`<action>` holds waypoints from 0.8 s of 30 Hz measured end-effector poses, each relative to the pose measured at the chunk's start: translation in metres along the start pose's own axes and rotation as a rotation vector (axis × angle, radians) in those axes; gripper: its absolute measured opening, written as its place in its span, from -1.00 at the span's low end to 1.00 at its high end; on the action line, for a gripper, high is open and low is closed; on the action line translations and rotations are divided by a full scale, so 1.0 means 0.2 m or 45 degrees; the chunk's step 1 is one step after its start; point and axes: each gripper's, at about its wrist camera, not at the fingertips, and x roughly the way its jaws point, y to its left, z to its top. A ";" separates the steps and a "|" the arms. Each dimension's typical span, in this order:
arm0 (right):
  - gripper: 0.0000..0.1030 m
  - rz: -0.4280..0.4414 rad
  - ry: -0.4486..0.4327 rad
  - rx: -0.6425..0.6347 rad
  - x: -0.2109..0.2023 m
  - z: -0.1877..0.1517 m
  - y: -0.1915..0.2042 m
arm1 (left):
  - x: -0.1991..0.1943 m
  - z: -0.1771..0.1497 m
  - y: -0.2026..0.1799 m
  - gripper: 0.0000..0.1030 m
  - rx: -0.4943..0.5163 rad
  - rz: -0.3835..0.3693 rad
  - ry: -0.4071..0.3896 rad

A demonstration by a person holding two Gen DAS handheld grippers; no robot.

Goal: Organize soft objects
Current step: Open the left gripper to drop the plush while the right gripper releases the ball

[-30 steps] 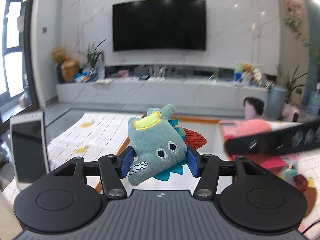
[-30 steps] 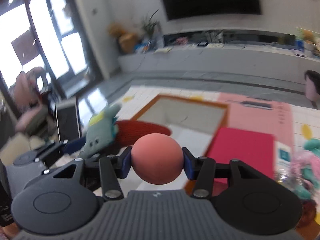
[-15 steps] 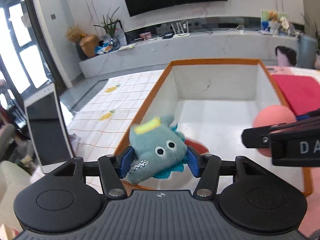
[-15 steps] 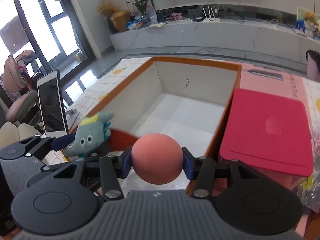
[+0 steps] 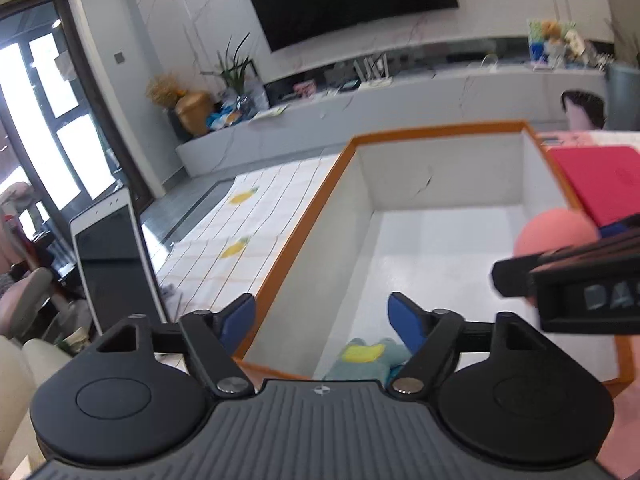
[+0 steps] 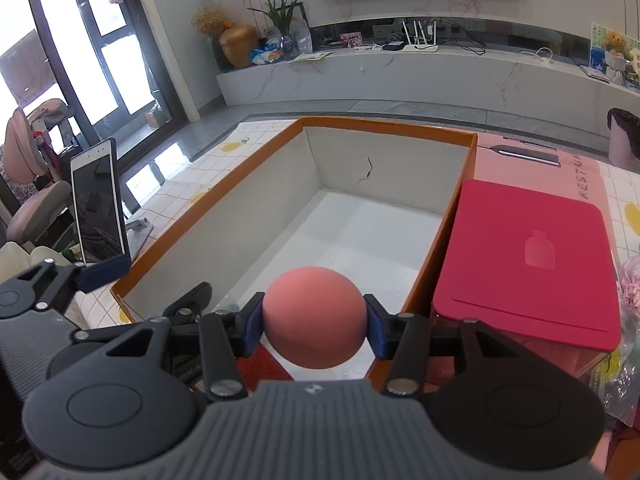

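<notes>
An orange-rimmed box (image 5: 304, 216) with a white inside sits on the table; it also shows in the right wrist view (image 6: 452, 224). My left gripper (image 5: 322, 318) is open over the box's near left corner. The teal plush dinosaur (image 5: 366, 360) lies on the box floor just below it, partly hidden by the gripper body. My right gripper (image 6: 314, 324) is shut on a salmon-pink ball (image 6: 314, 322) and holds it above the box's near end. The ball (image 5: 554, 236) and right gripper also show at the right of the left wrist view.
A red flat case (image 6: 528, 256) lies on a pink box right of the orange box. A white tablet (image 6: 98, 208) stands on a stand to the left. A checked cloth (image 5: 224, 248) covers the table. Wrapped soft items (image 6: 628, 292) lie at the far right.
My left gripper has opened and let go of the teal plush, which dropped into the box. My right gripper holds the ball nearly in the same place over the box.
</notes>
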 end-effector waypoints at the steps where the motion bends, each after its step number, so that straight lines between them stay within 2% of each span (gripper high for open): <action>1: -0.02 0.000 -0.001 0.004 0.00 0.00 0.00 | 0.00 0.01 0.00 0.75 -0.003 -0.013 -0.017; 4: -0.02 0.018 -0.008 0.063 -0.01 -0.01 -0.03 | -0.03 0.00 0.01 0.86 -0.019 -0.087 -0.064; 9: -0.02 0.010 -0.022 0.060 -0.05 0.00 -0.03 | -0.05 0.01 0.02 0.89 -0.023 -0.155 -0.117; 17: 0.02 -0.024 0.018 -0.008 -0.03 0.03 0.05 | -0.06 -0.01 0.00 0.89 -0.005 -0.240 -0.101; 20: -0.01 -0.035 0.134 -0.159 0.05 0.09 0.12 | -0.04 -0.01 0.00 0.89 0.003 -0.251 -0.083; 24: -0.01 -0.070 0.417 -0.302 0.21 0.21 0.16 | -0.03 -0.03 0.00 0.89 0.013 -0.257 -0.054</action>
